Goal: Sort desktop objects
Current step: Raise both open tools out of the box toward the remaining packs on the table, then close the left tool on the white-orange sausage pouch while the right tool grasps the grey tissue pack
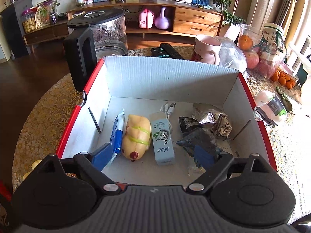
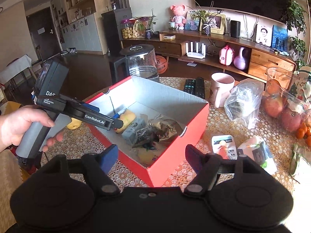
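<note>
Hovering over the near edge of the red box (image 1: 73,120), the left gripper (image 1: 155,155) has its jaws spread wide with nothing between them, which suggests it is there to drop things in rather than to pick anything out. The right gripper (image 2: 151,155) hangs just outside the box's near corner, jaws also open and empty, pointing toward the loose items on the worktop (image 2: 243,132), probably to fetch the next one.

The box sits on the worktop and serves as the collecting bin. On its white floor lie a blue-and-white tube (image 1: 117,132) by the left wall, a yellow squishy toy (image 1: 137,136) touching it, a pale blue carton (image 1: 162,139) beside that, a white cable (image 1: 168,109) behind the carton, and crumpled foil and dark wrappers (image 1: 206,128) on the right side.

Still outside, to the right of the box, lie two small packets (image 2: 243,151), a clear plastic bag (image 2: 243,103), a pink mug (image 2: 221,89) and two remotes (image 2: 194,86). A clear tub (image 2: 279,89) at the far right holds oranges and apples.
</note>
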`<state>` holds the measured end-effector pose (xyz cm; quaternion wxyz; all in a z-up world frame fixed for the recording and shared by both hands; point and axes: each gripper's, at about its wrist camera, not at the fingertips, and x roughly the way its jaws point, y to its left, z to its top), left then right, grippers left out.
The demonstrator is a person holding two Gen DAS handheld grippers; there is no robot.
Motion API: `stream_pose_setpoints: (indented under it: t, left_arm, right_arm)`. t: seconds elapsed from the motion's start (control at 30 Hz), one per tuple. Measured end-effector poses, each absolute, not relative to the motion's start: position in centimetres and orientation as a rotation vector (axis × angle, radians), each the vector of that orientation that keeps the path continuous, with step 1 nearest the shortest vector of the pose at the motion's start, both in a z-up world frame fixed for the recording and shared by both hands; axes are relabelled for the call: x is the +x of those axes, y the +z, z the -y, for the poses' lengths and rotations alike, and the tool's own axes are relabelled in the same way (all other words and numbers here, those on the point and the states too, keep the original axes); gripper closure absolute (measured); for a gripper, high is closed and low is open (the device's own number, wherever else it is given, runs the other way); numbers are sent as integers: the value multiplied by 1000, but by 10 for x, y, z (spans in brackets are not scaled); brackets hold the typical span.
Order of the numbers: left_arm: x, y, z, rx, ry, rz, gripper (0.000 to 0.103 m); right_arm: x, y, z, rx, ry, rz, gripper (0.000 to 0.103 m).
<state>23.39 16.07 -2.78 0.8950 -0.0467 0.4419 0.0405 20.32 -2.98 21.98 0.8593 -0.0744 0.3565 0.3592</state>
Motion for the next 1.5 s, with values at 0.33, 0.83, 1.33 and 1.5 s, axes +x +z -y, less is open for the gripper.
stream_pose_setpoints:
  t: [0.33, 0.83, 1.33, 1.5]
  left_arm:
    - [220, -24, -144, -117, 83, -865, 0]
    - [187, 1, -52, -19, -54, -809, 0]
    - [221, -4, 65, -22, -240, -834, 0]
    - [248, -20, 83, -58, -226, -882, 0]
  right_arm:
    - [186, 223, 90, -108, 650, -726, 27]
    - [185, 200, 184, -52, 486, -739, 27]
    - [230, 176, 226, -17, 402, -762, 27]
    - [254, 166, 231, 10, 386, -793, 27]
